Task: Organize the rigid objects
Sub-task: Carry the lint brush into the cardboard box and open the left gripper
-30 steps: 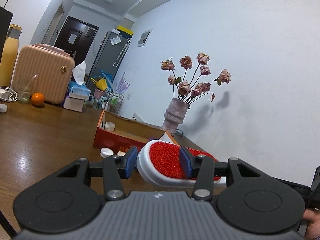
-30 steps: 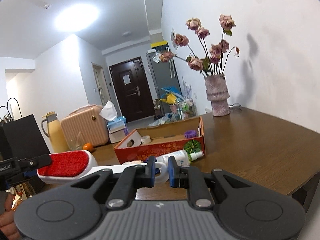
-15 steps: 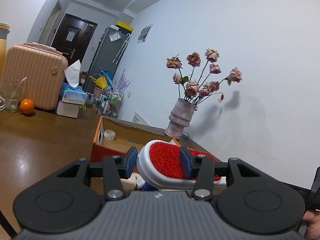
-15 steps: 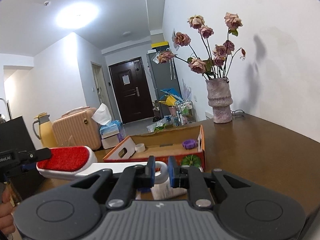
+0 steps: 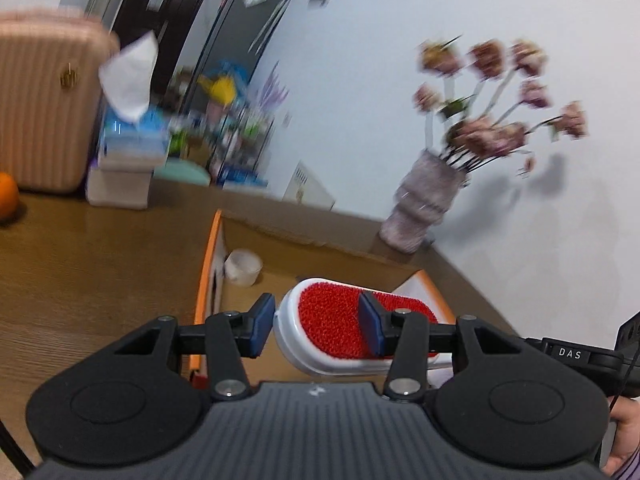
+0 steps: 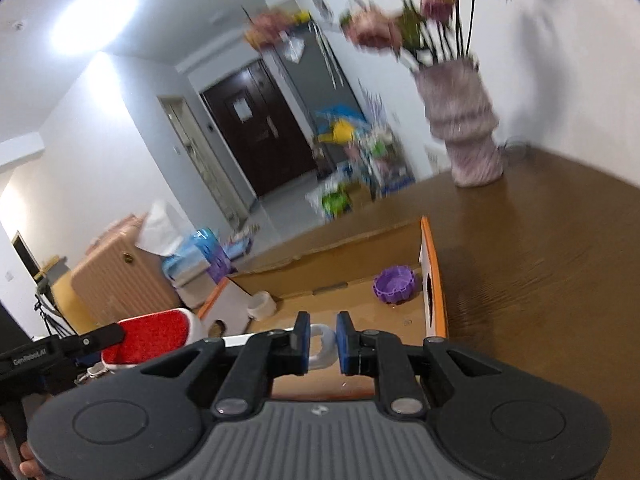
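Note:
A white lint brush with a red pad [image 5: 336,322] is held by both grippers above an orange cardboard box [image 5: 208,264]. My left gripper [image 5: 316,326] is shut on the brush's red head. My right gripper [image 6: 322,342] is shut on the white ring handle [image 6: 322,346] of the same brush; its red head [image 6: 154,336] shows at the left of the right wrist view. The box [image 6: 432,276] holds a purple ridged cup [image 6: 394,283] and a white tape roll [image 6: 261,305], which also shows in the left wrist view [image 5: 243,267].
A wooden table [image 5: 80,264] carries a vase of dried roses [image 5: 424,204], a pink suitcase [image 5: 44,104], a tissue box [image 5: 128,140] and an orange [image 5: 6,196]. The vase [image 6: 466,128] stands at the back right of the box. A wall runs along the right.
Both grippers carried the brush forward and tilted down, so it now hangs over the box interior. The views are motion-blurred. Both grips are unchanged.

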Demonstrator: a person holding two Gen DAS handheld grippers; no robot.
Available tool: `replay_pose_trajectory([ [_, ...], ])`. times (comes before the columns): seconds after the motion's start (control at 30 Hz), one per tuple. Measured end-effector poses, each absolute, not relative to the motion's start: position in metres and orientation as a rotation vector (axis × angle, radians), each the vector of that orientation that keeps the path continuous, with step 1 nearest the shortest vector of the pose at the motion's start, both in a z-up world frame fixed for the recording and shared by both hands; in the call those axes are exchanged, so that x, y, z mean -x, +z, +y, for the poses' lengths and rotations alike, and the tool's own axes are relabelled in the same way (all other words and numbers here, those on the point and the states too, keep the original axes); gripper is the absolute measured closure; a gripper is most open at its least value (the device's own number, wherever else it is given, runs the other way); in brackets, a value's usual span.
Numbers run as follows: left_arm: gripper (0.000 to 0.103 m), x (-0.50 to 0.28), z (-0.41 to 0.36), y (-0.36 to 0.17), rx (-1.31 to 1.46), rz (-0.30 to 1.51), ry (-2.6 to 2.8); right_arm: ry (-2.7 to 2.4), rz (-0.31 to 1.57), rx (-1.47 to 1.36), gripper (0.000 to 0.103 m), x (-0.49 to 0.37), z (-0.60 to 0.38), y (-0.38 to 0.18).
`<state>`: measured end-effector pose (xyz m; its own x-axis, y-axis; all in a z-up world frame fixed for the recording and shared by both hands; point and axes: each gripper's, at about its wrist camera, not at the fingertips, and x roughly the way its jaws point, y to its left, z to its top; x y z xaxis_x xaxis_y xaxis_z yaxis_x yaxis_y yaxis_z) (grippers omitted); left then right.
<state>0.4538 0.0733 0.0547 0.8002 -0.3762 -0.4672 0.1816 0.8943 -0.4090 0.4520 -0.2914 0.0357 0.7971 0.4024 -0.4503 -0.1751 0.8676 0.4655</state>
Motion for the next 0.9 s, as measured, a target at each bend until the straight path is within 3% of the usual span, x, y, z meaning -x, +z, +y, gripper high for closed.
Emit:
replay_pose_trajectory([
  [0.2, 0.057, -0.500, 0.080, 0.011, 0.348, 0.674, -0.275, 0.316, 0.713, -0.353, 0.088, -0.518, -0.273, -0.003],
  [0.3, 0.069, -0.505, 0.077, -0.002, 0.311, 0.709, -0.314, 0.377, 0.747, -0.332, 0.096, -0.526, -0.264, -0.019],
  [0.63, 0.069, -0.494, 0.064, -0.002, 0.174, 0.664, -0.272, 0.356, 0.733, -0.132, 0.091, -0.533, -0.233, -0.025],
  [0.7, 0.069, -0.490, 0.061, -0.002, 0.146, 0.659, -0.266, 0.333, 0.747, -0.120, 0.097, -0.532, -0.238, -0.030],
  [0.9, 0.071, -0.475, 0.043, -0.007, 0.012, 0.662, -0.263, 0.281, 0.678, 0.045, 0.089, -0.514, -0.231, -0.031],
])
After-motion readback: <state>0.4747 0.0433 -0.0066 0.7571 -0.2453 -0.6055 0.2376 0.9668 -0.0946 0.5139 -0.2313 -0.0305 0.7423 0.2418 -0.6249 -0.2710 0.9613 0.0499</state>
